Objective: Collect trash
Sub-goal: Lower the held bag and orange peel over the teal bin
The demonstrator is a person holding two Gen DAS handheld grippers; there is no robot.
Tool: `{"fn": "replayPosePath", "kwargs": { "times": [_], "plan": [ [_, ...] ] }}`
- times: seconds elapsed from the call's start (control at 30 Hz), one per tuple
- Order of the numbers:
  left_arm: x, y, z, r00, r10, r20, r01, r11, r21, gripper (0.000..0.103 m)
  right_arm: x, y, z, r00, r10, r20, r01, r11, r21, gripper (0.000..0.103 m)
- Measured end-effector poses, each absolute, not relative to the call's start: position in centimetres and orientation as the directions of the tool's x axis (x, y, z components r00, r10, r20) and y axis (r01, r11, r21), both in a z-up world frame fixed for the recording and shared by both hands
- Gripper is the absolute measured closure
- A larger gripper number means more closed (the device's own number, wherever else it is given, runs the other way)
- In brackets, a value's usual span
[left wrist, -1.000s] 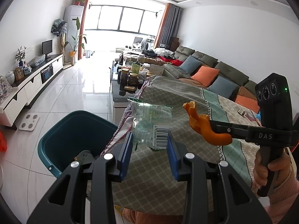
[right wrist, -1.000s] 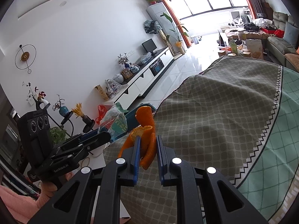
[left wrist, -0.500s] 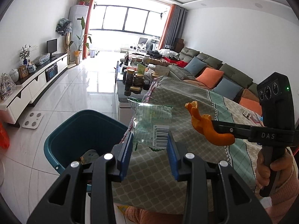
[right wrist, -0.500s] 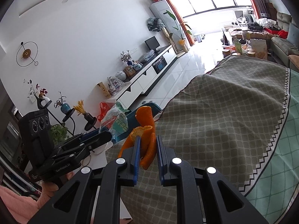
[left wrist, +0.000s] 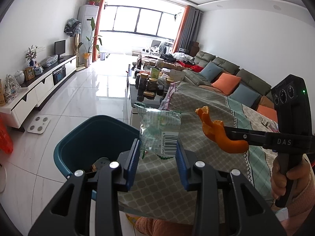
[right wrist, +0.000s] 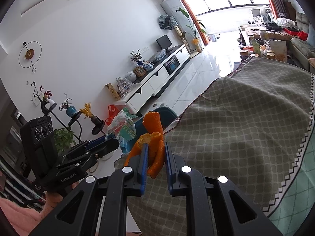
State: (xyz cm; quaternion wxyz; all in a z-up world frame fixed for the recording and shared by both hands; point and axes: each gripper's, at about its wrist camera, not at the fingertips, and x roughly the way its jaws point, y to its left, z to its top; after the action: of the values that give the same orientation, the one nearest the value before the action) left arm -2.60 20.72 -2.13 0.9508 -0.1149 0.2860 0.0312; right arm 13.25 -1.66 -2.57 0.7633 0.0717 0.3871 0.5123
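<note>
Since a second ago your view has drifted toward the teal bin (left wrist: 98, 137); its mouth now sits closer below, so you're likely lining up the drop. Left gripper (left wrist: 157, 153) stays clenched on the clear wrapper (left wrist: 159, 129), right gripper (right wrist: 155, 157) on the orange peel (right wrist: 153, 135), both over the table edge. Readable: "DAS", "GenRobot.AI", wrapper barcode.
</note>
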Motion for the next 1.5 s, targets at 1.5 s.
{"fn": "replayPosePath", "kwargs": {
  "times": [1.5],
  "plan": [
    [-2.7, 24.9, -2.8, 0.813, 0.092, -0.575, -0.233, 0.956, -0.176, 0.067, 13.5, 4.2, -2.1, 0.099, 0.838, -0.537, -0.769, 0.407, 0.493, 0.087]
  ]
}}
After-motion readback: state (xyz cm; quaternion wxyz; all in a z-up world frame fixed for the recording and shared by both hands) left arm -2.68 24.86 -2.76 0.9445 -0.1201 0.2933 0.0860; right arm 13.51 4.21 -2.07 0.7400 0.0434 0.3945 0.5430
